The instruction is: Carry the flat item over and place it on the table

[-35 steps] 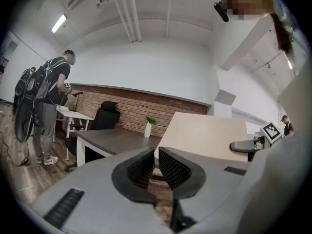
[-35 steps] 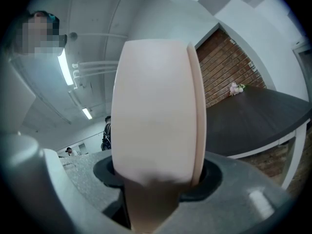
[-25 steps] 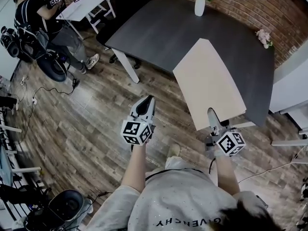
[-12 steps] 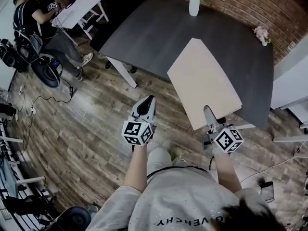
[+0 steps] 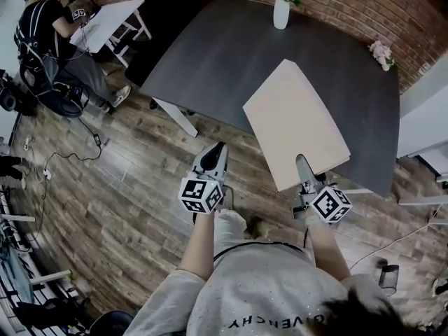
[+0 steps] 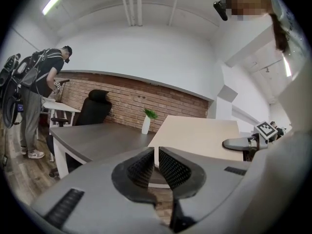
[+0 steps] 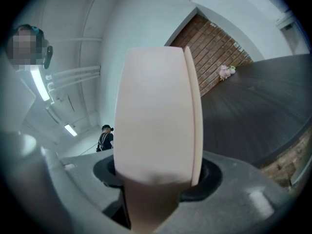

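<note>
**Board over the table, clamped in the right gripper**

The right gripper is clamped on the near edge of the board. In the right gripper view, the pale slab fills the gap between the jaws, with both pads pressed against its faces. From that grip the board reaches out toward 12 o'clock, over the near right part of the dark table. It looks raised off the top rather than lying on it, though the head view alone does not settle that.

The left gripper hangs over the wood floor at 9 o'clock of the board, clear of it. Its jaws are drawn together with only a sliver between them and nothing held.

A white vase with a green sprig stands at the table's 12 o'clock edge, and pink flowers lie at 2 o'clock. At 10 o'clock, well apart from the table, another person bends over a white desk.
</note>
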`<state>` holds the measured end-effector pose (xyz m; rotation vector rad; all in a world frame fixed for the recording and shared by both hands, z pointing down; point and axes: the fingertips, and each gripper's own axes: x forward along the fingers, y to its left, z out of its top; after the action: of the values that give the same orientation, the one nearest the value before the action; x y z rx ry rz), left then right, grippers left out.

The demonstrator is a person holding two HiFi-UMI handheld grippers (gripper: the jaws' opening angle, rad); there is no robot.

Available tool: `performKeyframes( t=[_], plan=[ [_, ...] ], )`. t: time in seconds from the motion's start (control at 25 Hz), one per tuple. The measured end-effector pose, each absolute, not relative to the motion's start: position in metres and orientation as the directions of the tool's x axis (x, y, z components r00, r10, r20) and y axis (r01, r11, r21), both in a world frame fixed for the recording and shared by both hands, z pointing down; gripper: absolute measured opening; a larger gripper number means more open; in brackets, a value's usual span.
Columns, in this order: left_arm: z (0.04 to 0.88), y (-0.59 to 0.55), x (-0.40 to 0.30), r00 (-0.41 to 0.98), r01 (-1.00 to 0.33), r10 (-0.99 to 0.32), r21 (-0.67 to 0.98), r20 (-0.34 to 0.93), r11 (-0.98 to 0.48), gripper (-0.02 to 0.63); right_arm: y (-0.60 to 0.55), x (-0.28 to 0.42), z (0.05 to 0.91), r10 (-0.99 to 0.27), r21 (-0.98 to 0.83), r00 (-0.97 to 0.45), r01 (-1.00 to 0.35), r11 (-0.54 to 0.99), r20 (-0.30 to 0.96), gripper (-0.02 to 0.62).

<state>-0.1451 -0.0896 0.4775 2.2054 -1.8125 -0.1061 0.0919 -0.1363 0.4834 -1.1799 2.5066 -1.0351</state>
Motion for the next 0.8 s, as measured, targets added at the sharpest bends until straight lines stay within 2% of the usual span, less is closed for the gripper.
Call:
performKeyframes(
  t=[0.6, 0.8],
  plan=[
    [0.474, -0.194, -0.190, 0.343, -0.918, -0.928, 0.261, 0.141, -0.300, 0.025, -0.215, 0.036, 0.493, -0.827, -0.760, -0.544, -0.596, 0.259, 0.144, 0.268],
    [0.479, -0.224, -0.196, 0.395, -0.898, -0.906, 0.271, 0.149, -0.347, 0.025, -0.233, 0.017, 0.499, -0.845, -0.816, -0.514, -0.546, 0.190, 0.147, 0.268]
  ],
)
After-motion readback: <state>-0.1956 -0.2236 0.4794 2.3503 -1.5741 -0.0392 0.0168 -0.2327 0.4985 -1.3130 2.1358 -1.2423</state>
